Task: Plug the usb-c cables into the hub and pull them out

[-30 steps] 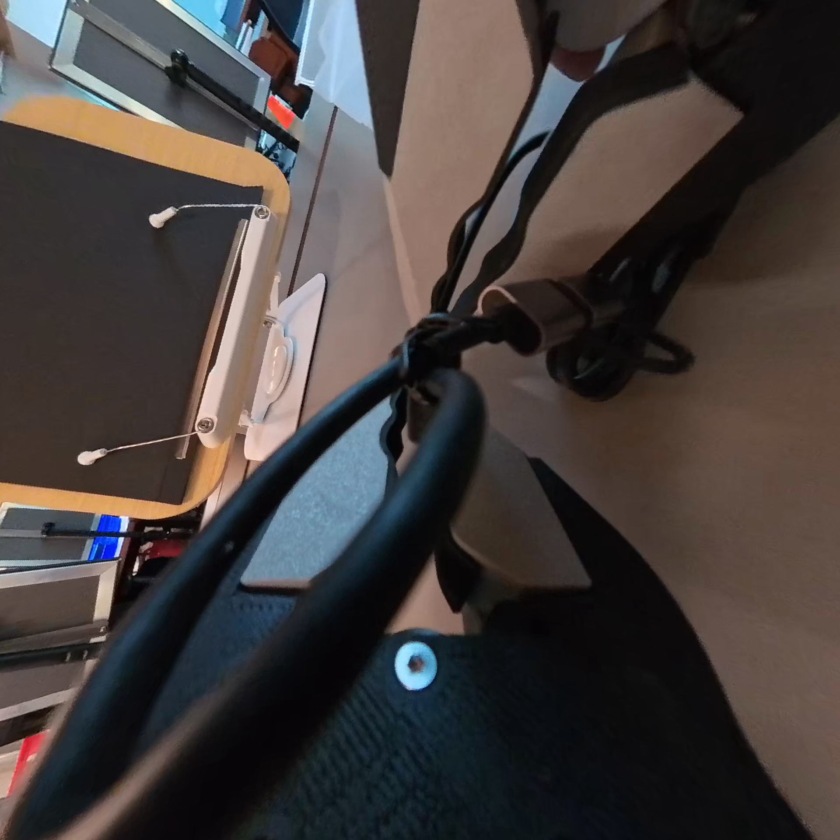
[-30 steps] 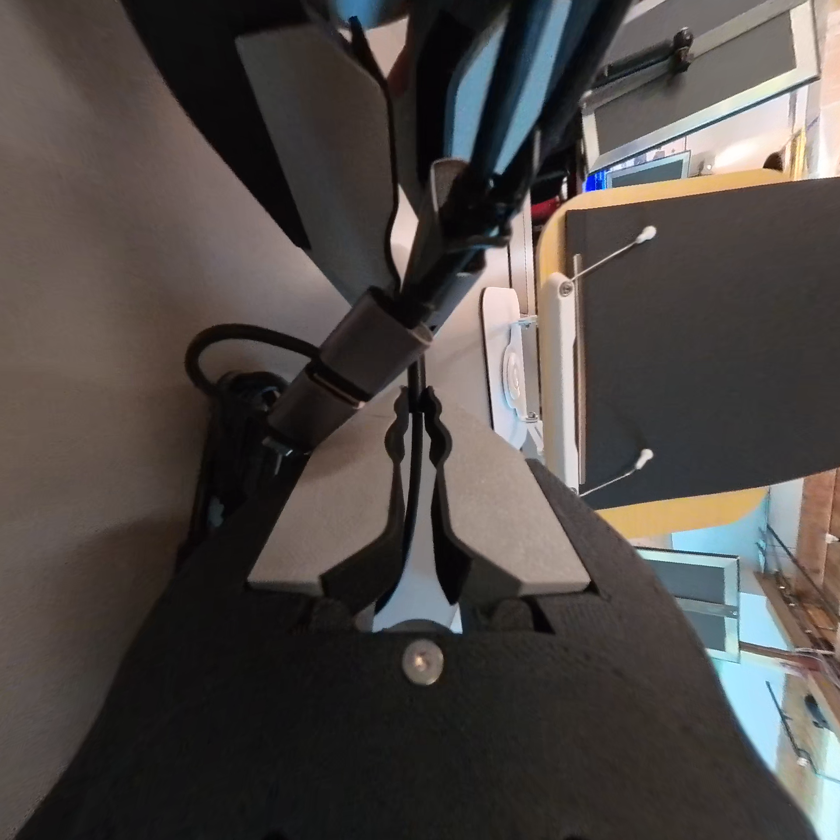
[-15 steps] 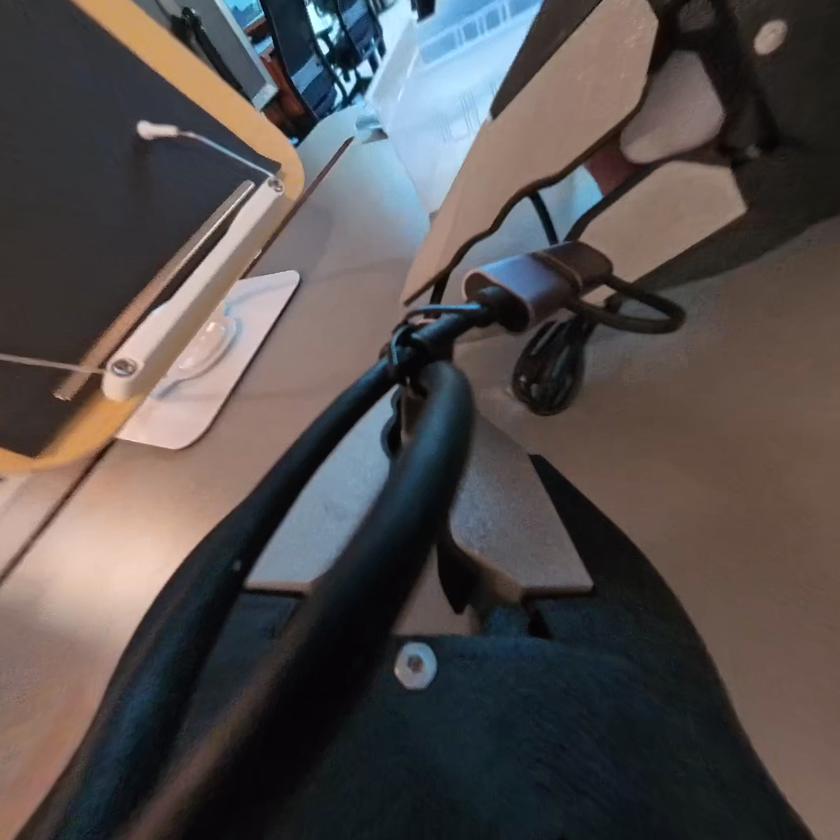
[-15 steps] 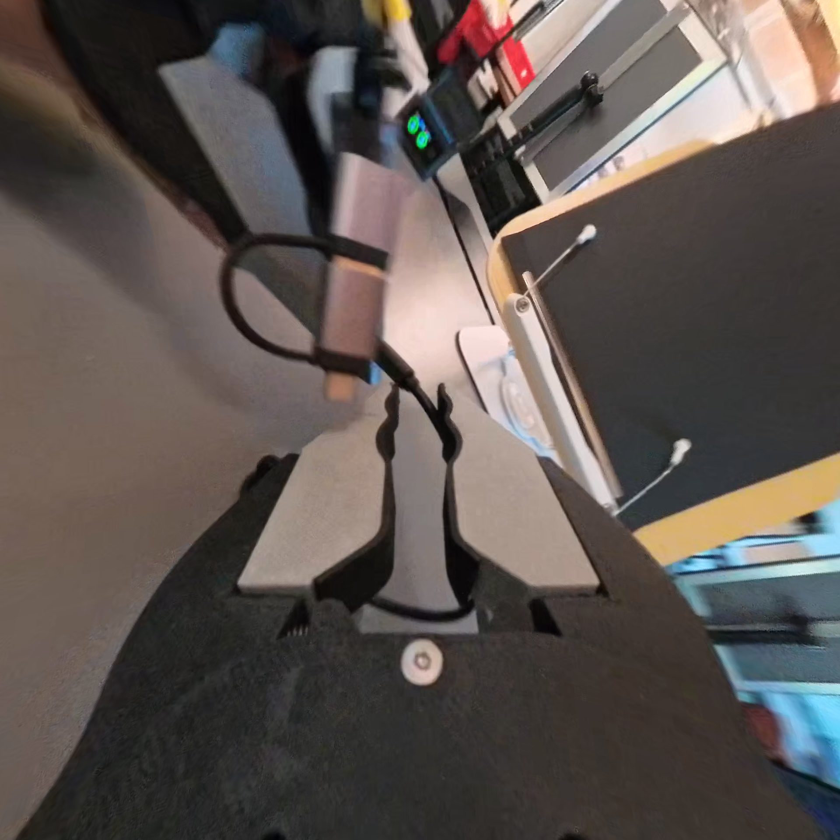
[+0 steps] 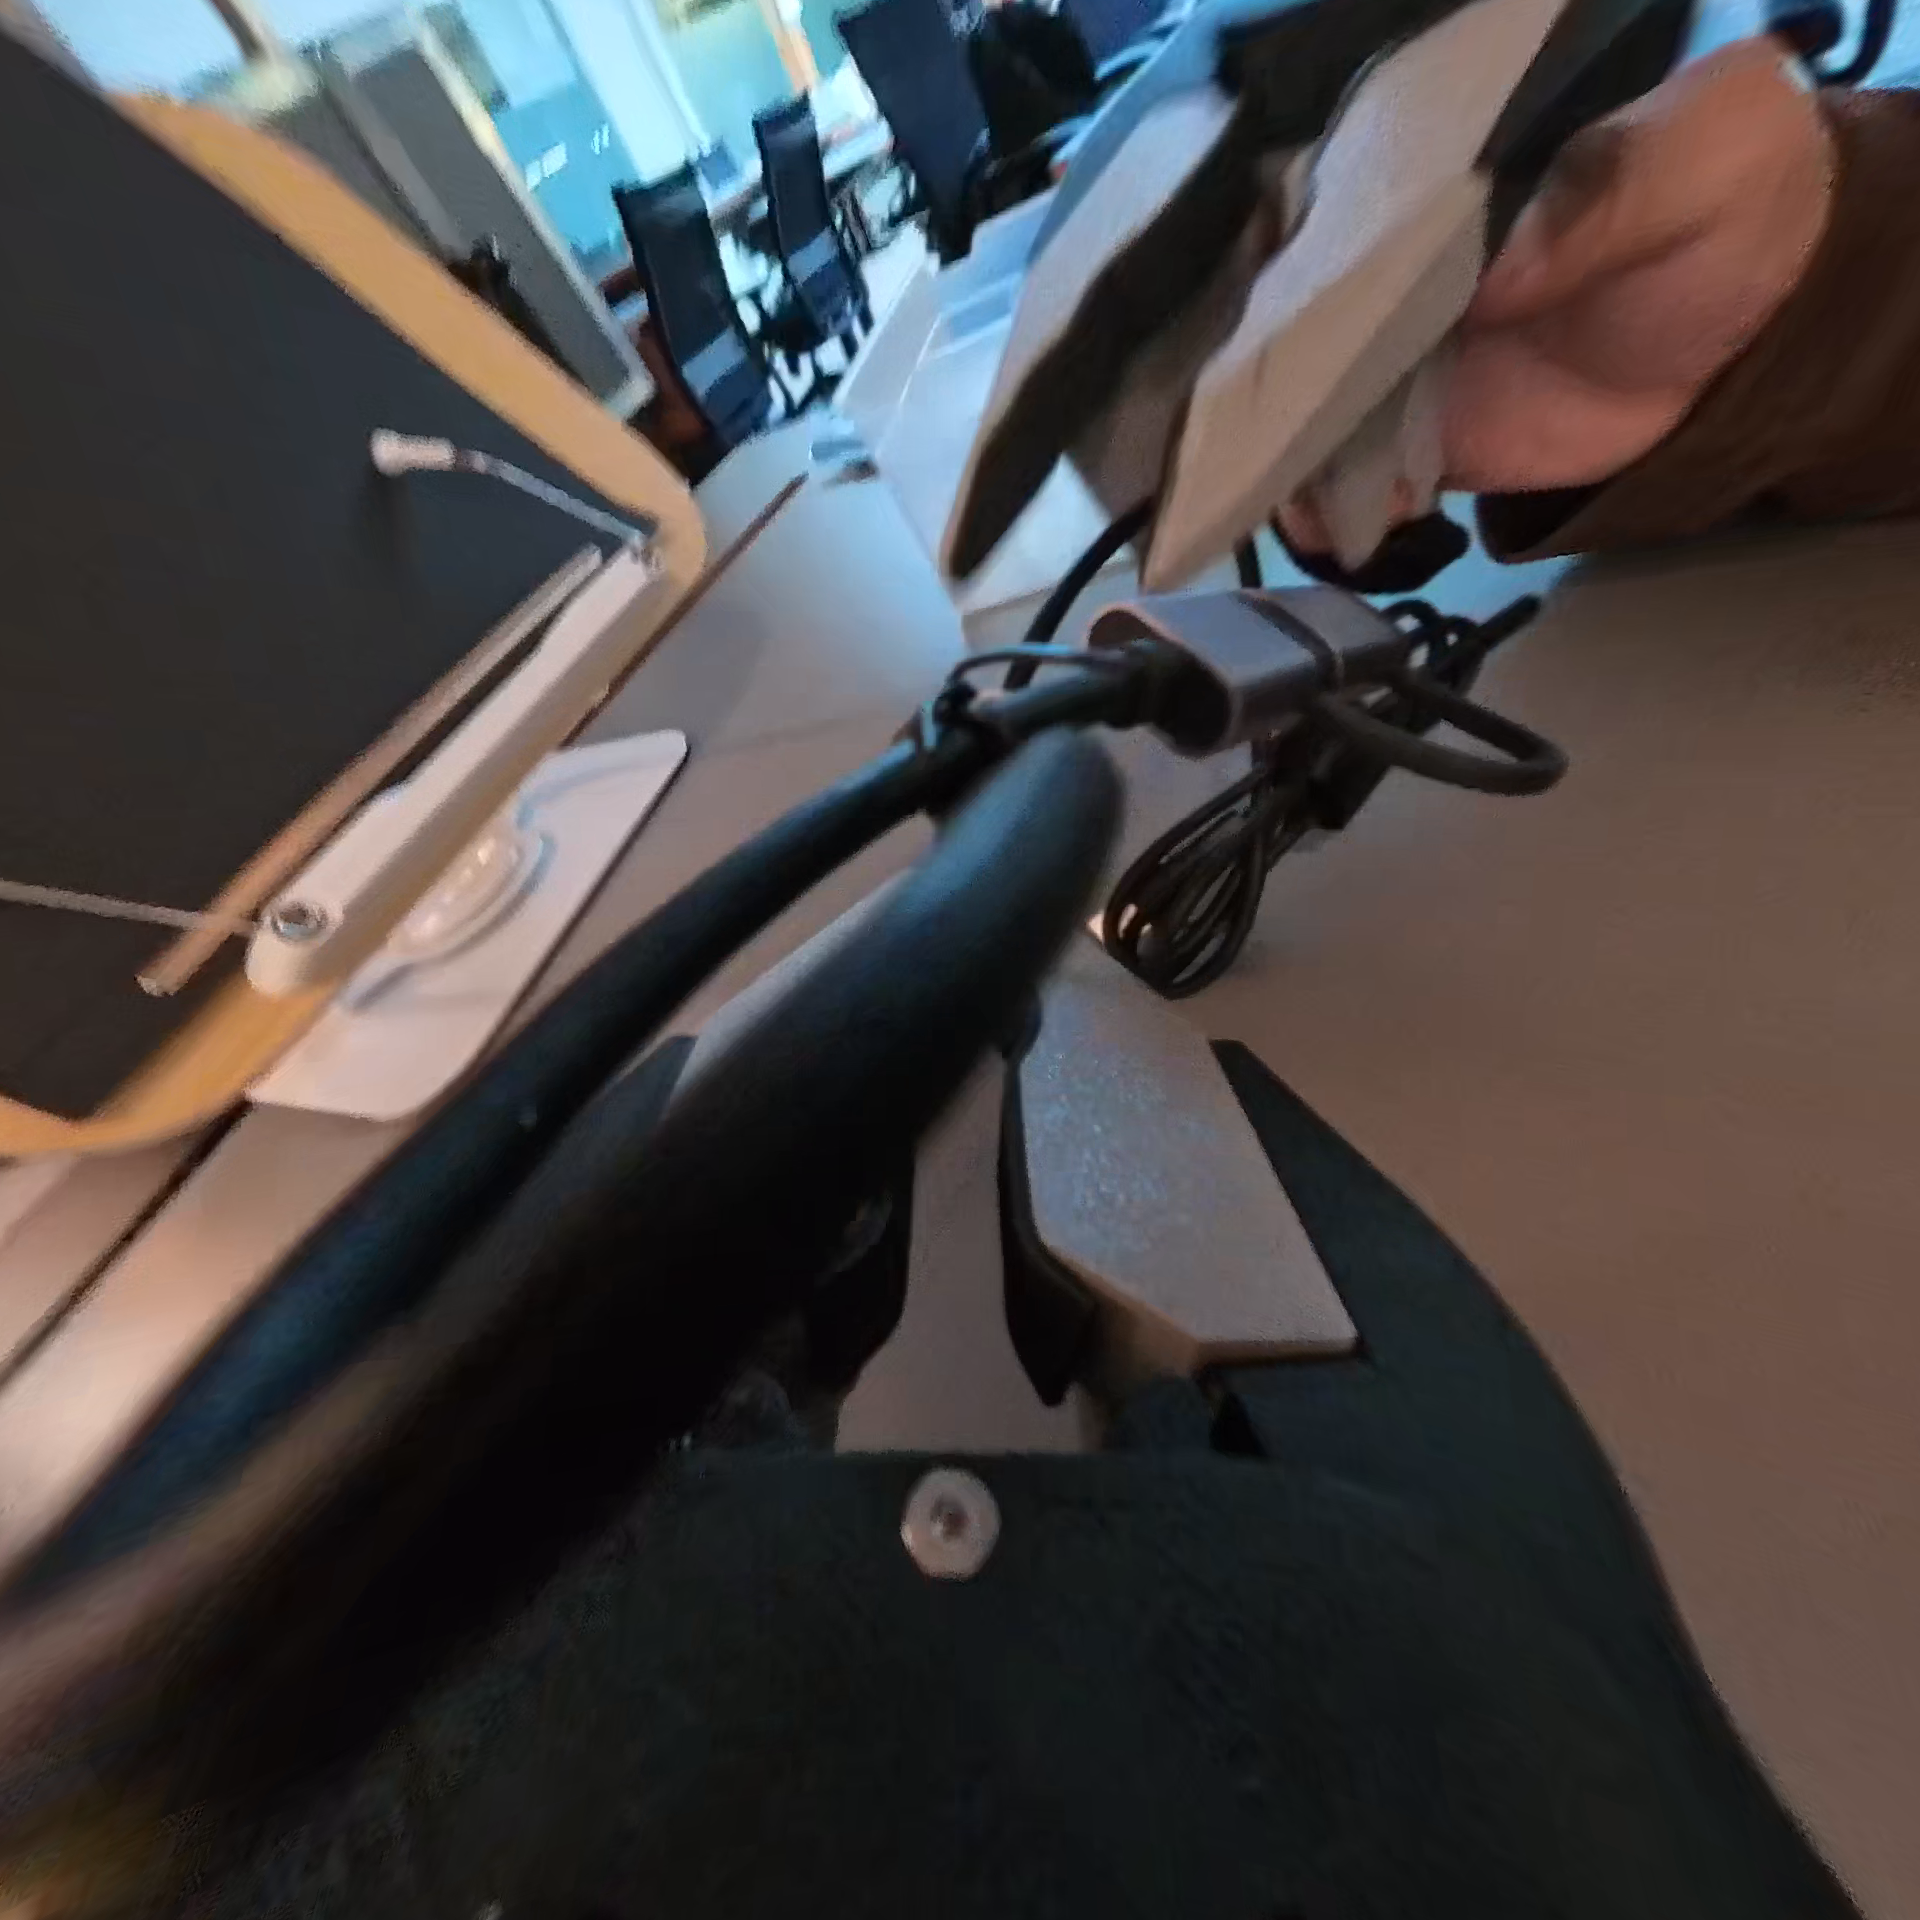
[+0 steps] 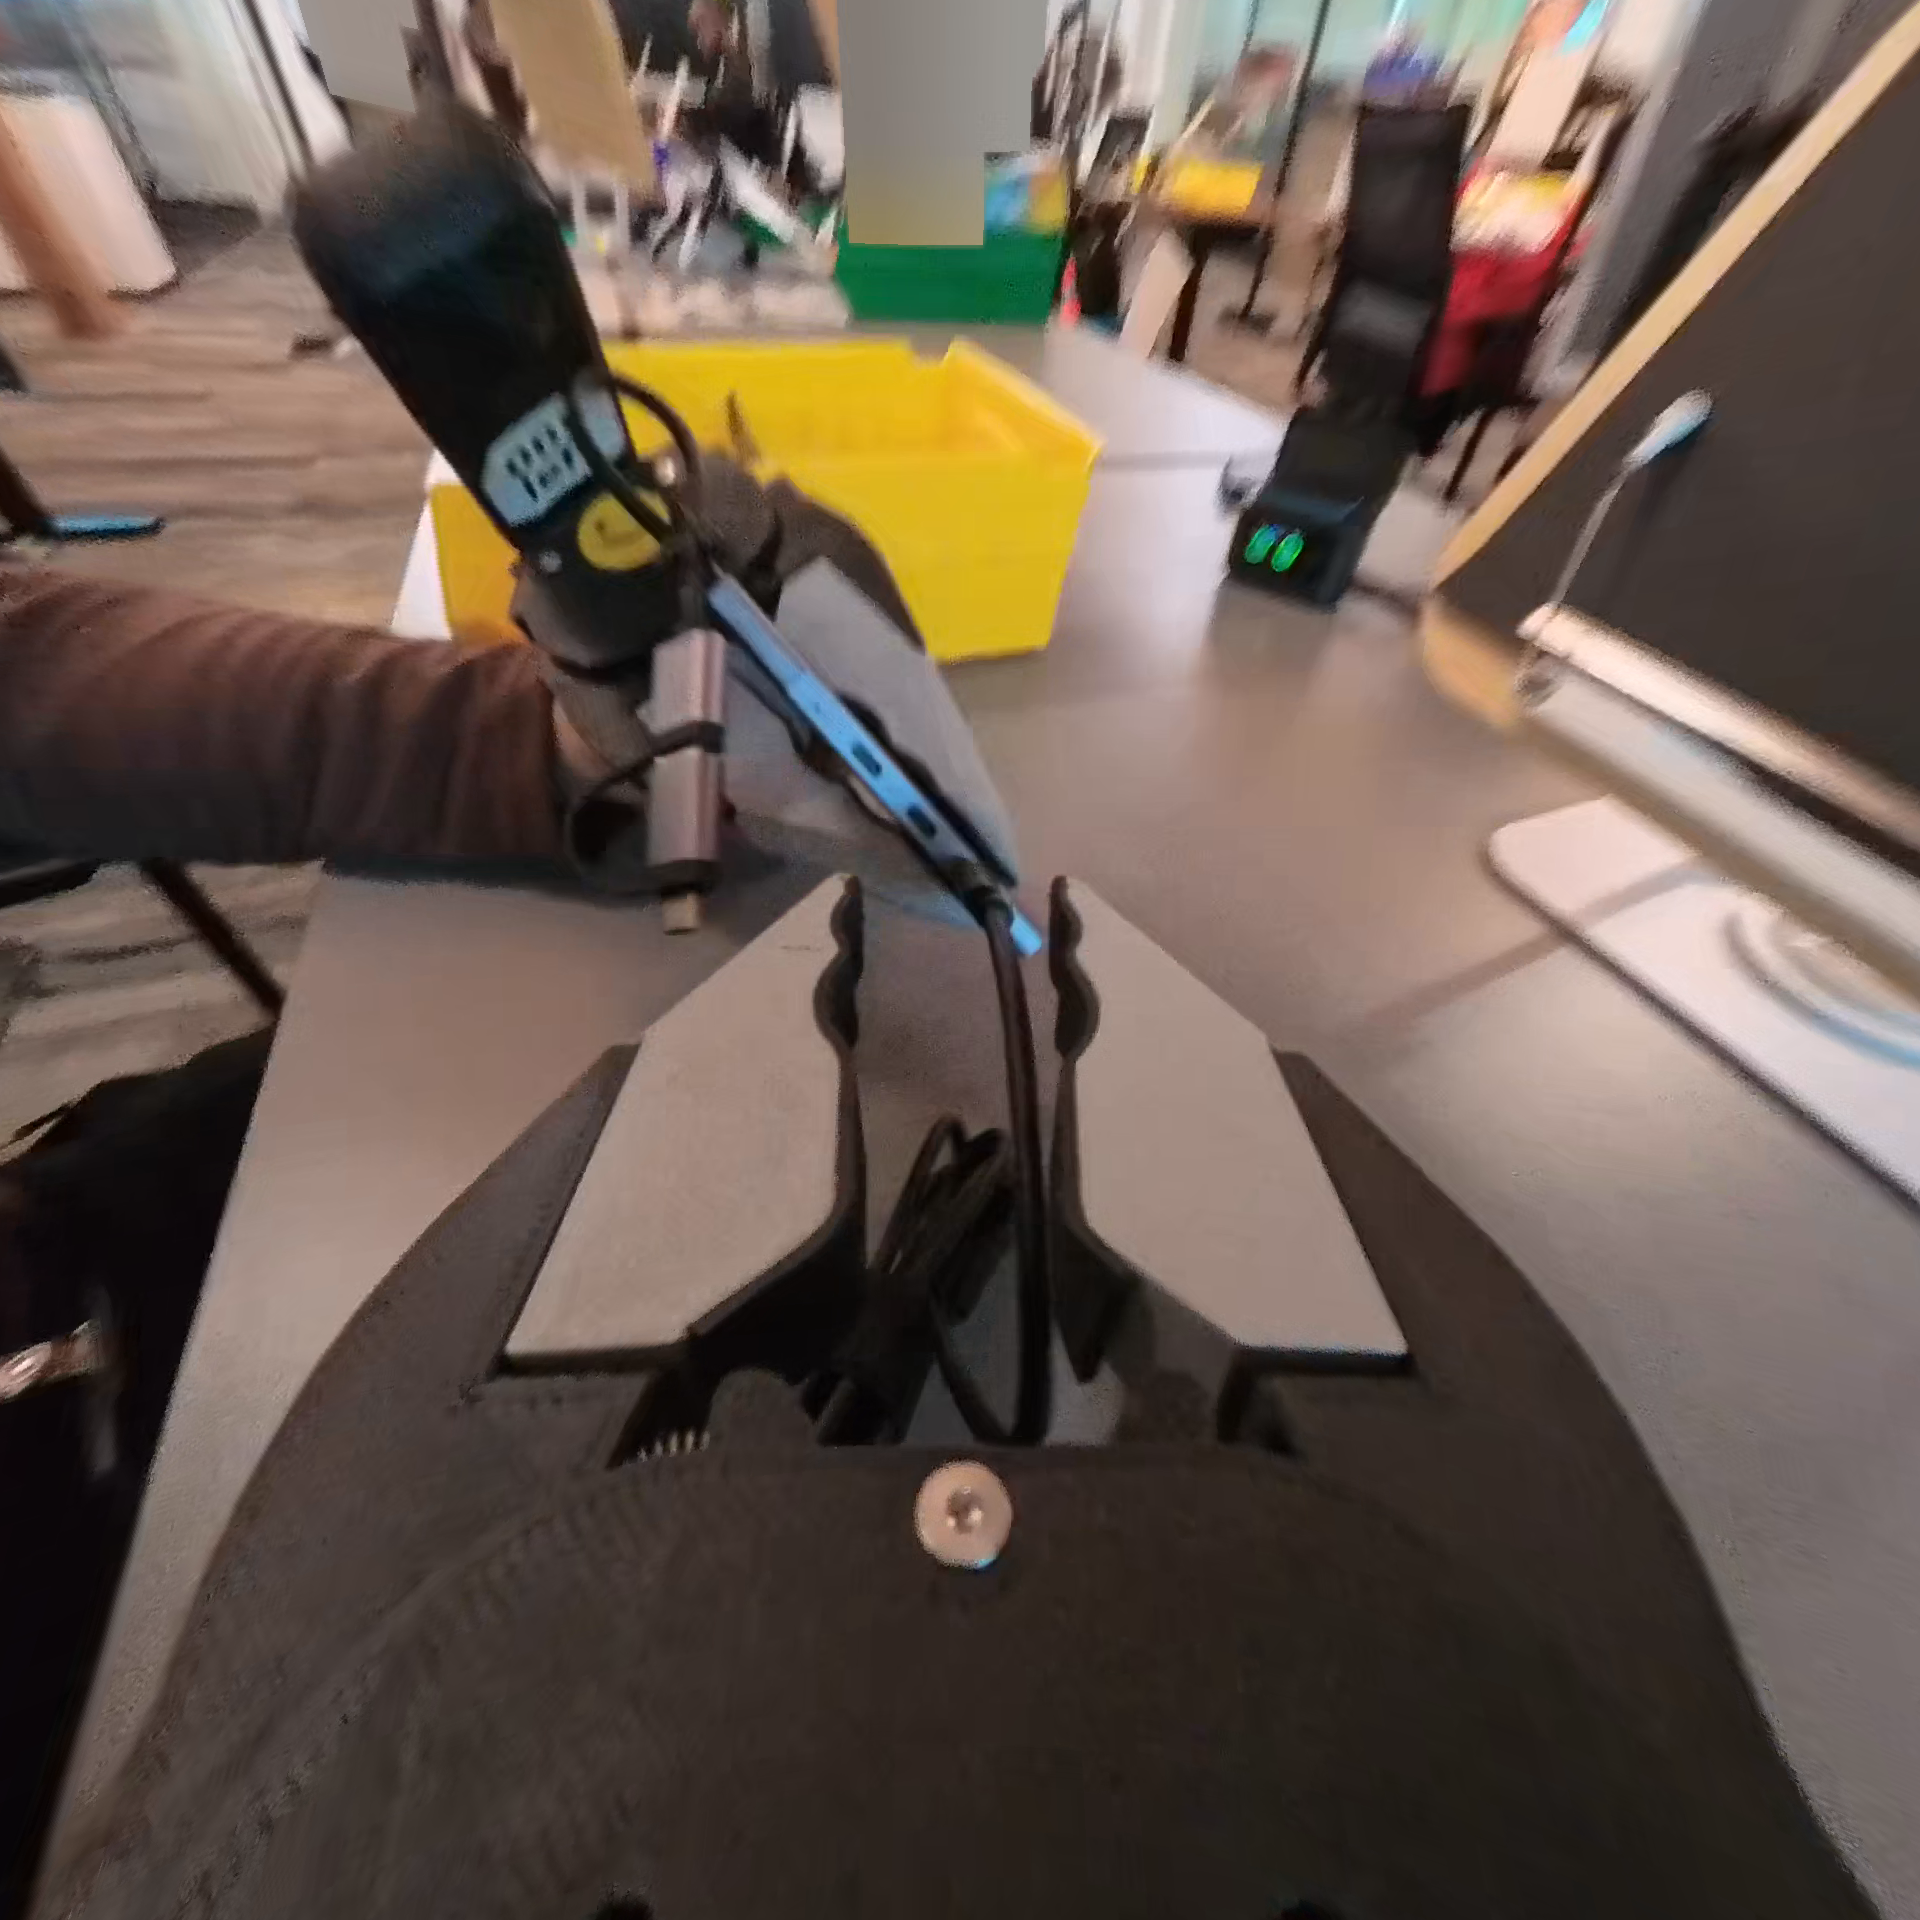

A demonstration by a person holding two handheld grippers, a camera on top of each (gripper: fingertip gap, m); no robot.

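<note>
Grey-blue hub (image 6: pixel 883 764) is clamped in my left claw (image 5: pixel 987 1039), tilted above the table (image 6: pixel 1299 831). Cable (image 6: pixel 1016 1039) plug looks seated in the hub's end port. The cable runs through my right claw (image 6: pixel 954 904), fingers apart, not pinching. Reads as plug-in done, pull-out next. Right should close on the plug body near the port and pull straight along it, with left holding firm. Frames are blurred, so seating is uncertain.

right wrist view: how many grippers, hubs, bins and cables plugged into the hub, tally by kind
grippers: 2, the left gripper and the right gripper
hub: 1
yellow bin: 1
cable plugged into the hub: 1
total: 5
</note>
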